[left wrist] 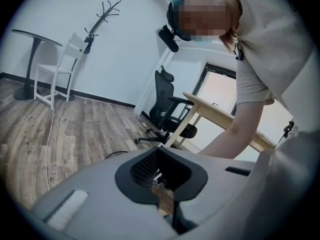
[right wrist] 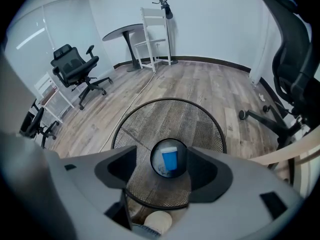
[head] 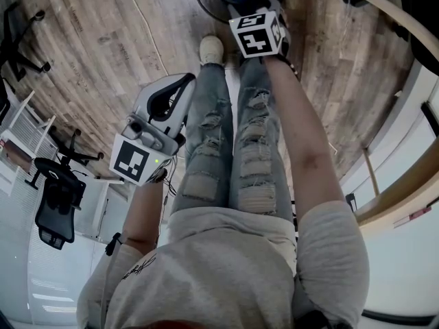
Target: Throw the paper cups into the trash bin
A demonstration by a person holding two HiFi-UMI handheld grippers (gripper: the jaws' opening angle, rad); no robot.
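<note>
The wooden floor (head: pixel 103 40) fills most of the head view. A person stands on it, and the legs in torn jeans (head: pixel 226 149) run up the middle of that view to a white shoe (head: pixel 211 49). The left gripper view shows a light wooden desk (left wrist: pixel 220 116) with a black office chair (left wrist: pixel 167 106) beside it. Far behind them, near the white wall, are a white chair (left wrist: pixel 60 69), a round table (left wrist: pixel 32 49) and a coat stand (left wrist: pixel 102 14).

The trash bin (right wrist: pixel 150 124) is a round black mesh basket and stands on the floor just in front of the person's feet. The right gripper (right wrist: pixel 164 159) hangs directly over its mouth and points down into it. Its 2 jaws stand wide apart and nothing is between them. Through this gap 1 blue paper cup (right wrist: pixel 170 160) is visible. It lies on the bottom of the bin with some white paper around it.

The left gripper (left wrist: pixel 159 151) is held at the person's left side, well apart from the bin, and it points toward the desk. The tips of its 2 dark pads (left wrist: pixel 142 166) are together and hold nothing.
</note>
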